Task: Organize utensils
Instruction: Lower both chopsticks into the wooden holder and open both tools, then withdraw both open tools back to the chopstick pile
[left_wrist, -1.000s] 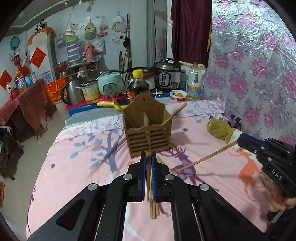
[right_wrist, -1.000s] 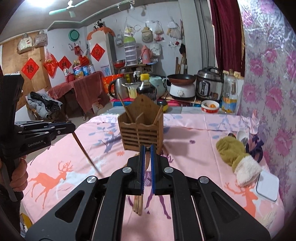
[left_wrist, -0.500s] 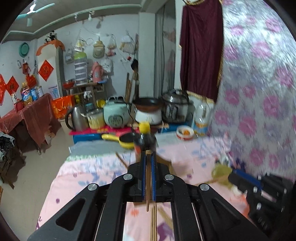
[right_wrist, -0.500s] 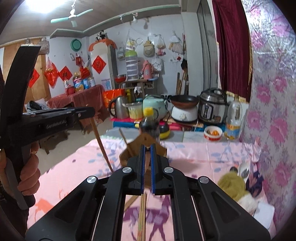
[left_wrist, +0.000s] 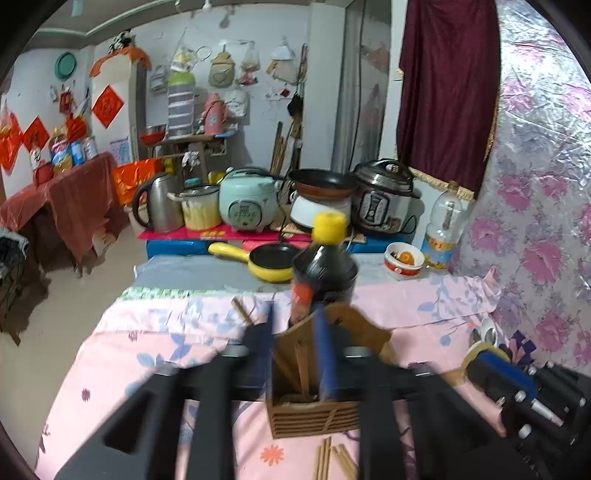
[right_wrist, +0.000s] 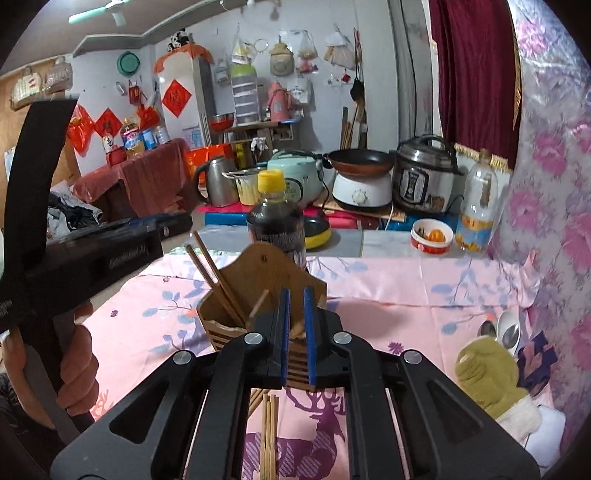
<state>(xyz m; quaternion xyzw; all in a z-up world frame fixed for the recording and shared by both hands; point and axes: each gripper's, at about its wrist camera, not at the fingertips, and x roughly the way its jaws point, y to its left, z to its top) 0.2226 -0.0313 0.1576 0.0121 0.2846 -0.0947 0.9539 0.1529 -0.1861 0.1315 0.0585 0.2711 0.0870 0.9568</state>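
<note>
A wooden utensil holder (left_wrist: 314, 417) (right_wrist: 266, 266) stands on the pink tablecloth with several chopsticks leaning in it. My left gripper (left_wrist: 295, 325) hovers over the holder, blurred, and its jaws are opening. A chopstick (left_wrist: 303, 369) stands loose in the holder between them, touching neither pad. My right gripper (right_wrist: 296, 295) is over the holder's right side, and its jaws are opening a little. A chopstick end (right_wrist: 295, 329) sits low in the gap, not pressed. Loose chopsticks (right_wrist: 267, 435) (left_wrist: 328, 458) lie on the cloth in front of the holder.
A dark sauce bottle (left_wrist: 325, 269) (right_wrist: 275, 225) stands just behind the holder. A green mitten (right_wrist: 487, 380) and metal spoons (right_wrist: 506, 332) lie at the right. A yellow pan (left_wrist: 273, 262), a small bowl (left_wrist: 404, 258) and cookers are beyond the table's far edge.
Both grippers came forward from above the loose chopsticks to over the holder, each carrying a chopstick. Their jaws have parted and the chopsticks now sit in the holder.
</note>
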